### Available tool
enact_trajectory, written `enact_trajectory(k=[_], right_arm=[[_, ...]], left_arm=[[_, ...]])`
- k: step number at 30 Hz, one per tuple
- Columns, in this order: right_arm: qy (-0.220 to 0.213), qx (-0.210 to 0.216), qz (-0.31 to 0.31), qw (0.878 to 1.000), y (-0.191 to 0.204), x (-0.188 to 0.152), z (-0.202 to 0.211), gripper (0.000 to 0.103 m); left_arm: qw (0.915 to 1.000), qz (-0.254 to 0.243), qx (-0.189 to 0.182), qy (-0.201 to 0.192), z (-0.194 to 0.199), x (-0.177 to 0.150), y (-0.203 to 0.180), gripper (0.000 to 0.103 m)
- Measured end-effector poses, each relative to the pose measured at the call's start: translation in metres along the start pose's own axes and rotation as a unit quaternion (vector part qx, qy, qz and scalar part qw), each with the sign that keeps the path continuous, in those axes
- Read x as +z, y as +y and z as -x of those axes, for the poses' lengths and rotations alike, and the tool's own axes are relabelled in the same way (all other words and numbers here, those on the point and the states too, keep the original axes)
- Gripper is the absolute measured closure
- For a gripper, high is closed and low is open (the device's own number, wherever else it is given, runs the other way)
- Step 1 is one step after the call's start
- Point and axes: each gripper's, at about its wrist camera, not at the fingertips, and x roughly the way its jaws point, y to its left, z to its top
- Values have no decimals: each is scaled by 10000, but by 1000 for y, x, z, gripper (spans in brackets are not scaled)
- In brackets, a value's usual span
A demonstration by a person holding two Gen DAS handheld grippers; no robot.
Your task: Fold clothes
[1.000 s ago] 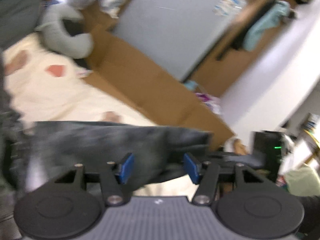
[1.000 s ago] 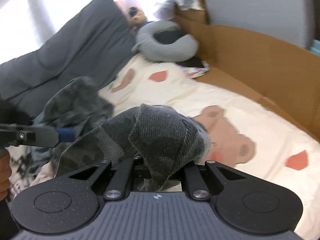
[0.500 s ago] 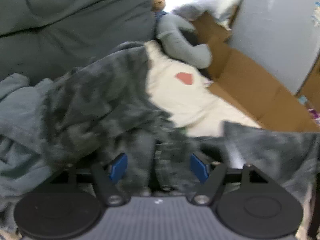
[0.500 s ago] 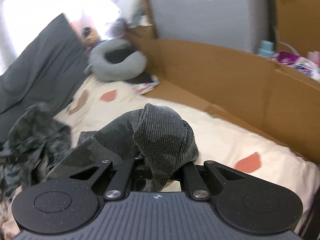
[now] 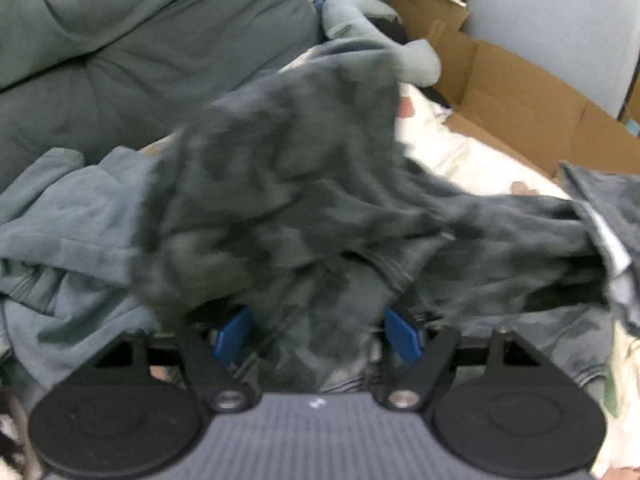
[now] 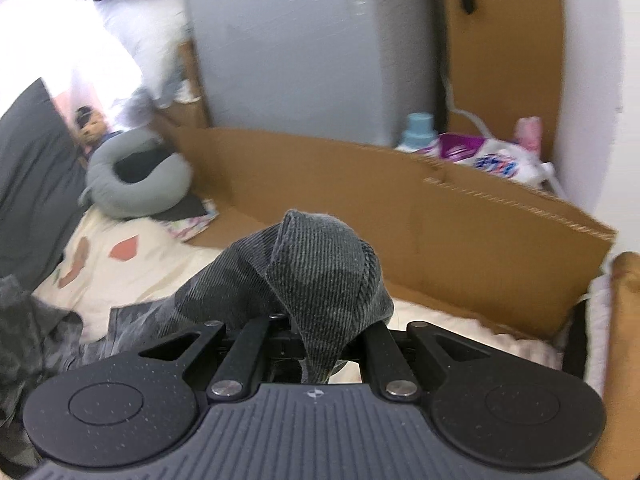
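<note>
Left gripper (image 5: 318,330) swung down over camo garment (image 5: 288,184), jaws opening.

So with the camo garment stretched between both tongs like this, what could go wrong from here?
1. The left tongs are opening with the camo garment bunched between the pads, so a random fold may get regrabbed.
2. The right tongs pinch only a small bunch; pulling may slip it.
3. The grey-blue garment lies alongside and could get caught too.
</note>
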Motion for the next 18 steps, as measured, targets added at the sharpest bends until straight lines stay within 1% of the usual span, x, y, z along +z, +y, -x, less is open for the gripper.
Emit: enact_trajectory(k=[4,7,10,11,13,15,16,17,18], right_arm=[[-56,-362,-291,9989,-26,6,1,98],[87,-662,-527,9964,-42,2,-5,98],[495,-728,-650,9940,-47,-7,-15,96],[625,-703,-703,9931,-48,-10,-17,94],[800,-548,-801,9921,-50,-16,-18,94],[931,-456,-791,9915,-49,-21,-16,89],[1000,-408,-804,9909,-48,-24,-14,82],[1071,-357,-830,9901,-48,-26,-12,70],[1142,-305,-857,9893,-48,-29,-10,63]], left_arm=[[9990,346,291,-12,1,0,17,26],[9971,690,323,28,-1,-1,30,24],[9956,881,298,140,-7,-6,35,24],[9953,916,261,170,-7,-8,36,23],[9950,964,164,222,-5,-13,37,23],[9944,1018,95,282,-3,-18,39,22],[9938,1062,60,314,-3,-21,40,21],[9931,1117,25,347,-3,-24,41,21],[9923,1176,-15,379,-3,-26,42,21]])
